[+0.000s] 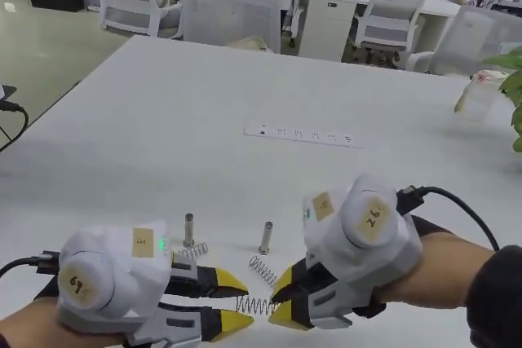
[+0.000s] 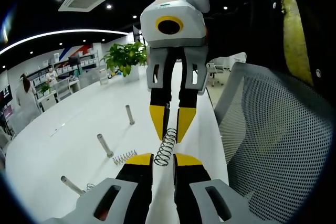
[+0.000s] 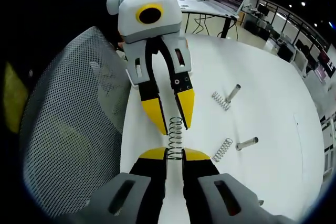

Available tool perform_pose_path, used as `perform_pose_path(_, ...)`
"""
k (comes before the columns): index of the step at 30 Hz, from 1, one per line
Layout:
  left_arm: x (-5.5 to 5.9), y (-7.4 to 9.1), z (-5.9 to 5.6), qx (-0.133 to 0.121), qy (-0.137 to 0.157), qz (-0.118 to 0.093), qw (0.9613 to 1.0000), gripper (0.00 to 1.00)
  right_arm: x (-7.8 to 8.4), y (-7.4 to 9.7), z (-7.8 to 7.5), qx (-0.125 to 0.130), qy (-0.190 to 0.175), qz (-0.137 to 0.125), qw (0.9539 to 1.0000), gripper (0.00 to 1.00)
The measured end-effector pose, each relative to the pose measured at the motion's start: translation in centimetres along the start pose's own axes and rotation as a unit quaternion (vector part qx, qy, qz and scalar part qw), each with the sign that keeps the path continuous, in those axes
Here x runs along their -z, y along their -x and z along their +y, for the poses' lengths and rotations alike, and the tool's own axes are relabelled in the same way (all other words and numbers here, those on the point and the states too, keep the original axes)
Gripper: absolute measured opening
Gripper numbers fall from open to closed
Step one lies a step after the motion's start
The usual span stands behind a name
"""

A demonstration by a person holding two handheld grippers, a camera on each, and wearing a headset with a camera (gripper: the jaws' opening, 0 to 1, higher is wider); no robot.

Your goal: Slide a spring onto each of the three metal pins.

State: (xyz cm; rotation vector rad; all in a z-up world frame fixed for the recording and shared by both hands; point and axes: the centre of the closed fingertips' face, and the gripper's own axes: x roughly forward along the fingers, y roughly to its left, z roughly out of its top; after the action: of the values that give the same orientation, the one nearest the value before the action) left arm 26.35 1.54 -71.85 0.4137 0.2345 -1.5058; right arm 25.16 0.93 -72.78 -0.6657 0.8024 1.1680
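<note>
A loose spring (image 1: 257, 306) hangs in the air between my two grippers near the table's front edge. My right gripper (image 3: 175, 155) is shut on one end of this spring (image 3: 175, 137). My left gripper (image 2: 163, 159) faces it with jaws slightly apart around the other end of the spring (image 2: 166, 148); I cannot tell whether they touch it. Two upright metal pins (image 1: 189, 230) (image 1: 266, 238) stand just beyond the grippers. Beside each lies a spring (image 1: 194, 250) (image 1: 263, 270) on the table. In the left gripper view three pins (image 2: 129, 114) (image 2: 105, 145) (image 2: 71, 185) stand in a row.
A white power strip (image 1: 303, 134) lies flat mid-table. A clear bottle (image 1: 481, 91) and a plant (image 1: 514, 95) are at the far right edge. Office chairs (image 1: 228, 18) line the far side. A mesh chair back (image 2: 273, 140) is close behind the grippers.
</note>
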Motion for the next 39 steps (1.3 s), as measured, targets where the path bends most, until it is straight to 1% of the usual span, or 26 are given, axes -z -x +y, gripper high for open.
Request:
perform_pose_path(8,0.4,-0.1,-0.3,0.005,-0.013,0.013,0.9998,0.04,0.0,0.0,0.4,-0.008,0.005,0.005,0.9999,0.08)
perform_pose_path(16,0.2,0.0,-0.6,0.010,-0.021,0.012,0.9997,0.03,0.0,0.3,0.7,-0.011,0.008,0.006,0.9999,0.08)
perform_pose_path(23,0.2,0.0,-0.5,0.009,-0.024,0.012,0.9996,0.03,-0.4,0.7,0.7,-0.010,0.004,-0.003,0.9999,0.08)
perform_pose_path(28,0.0,0.0,-0.5,0.009,-0.021,0.006,0.9997,0.03,-0.7,1.1,0.5,-0.007,0.002,-0.014,0.9999,0.08)
perform_pose_path(30,0.0,0.0,-0.4,0.008,-0.020,0.005,0.9998,0.03,-1.1,1.4,0.4,-0.008,-0.003,-0.023,0.9997,0.08)
perform_pose_path(32,-0.1,0.0,-0.4,0.007,-0.020,0.002,0.9998,0.03,-1.2,1.5,0.3,-0.007,-0.002,-0.024,0.9997,0.08)
perform_pose_path(39,0.0,-0.1,-0.4,0.008,-0.019,0.001,0.9998,0.03,-1.9,1.8,0.4,-0.007,-0.003,-0.034,0.9994,0.08)
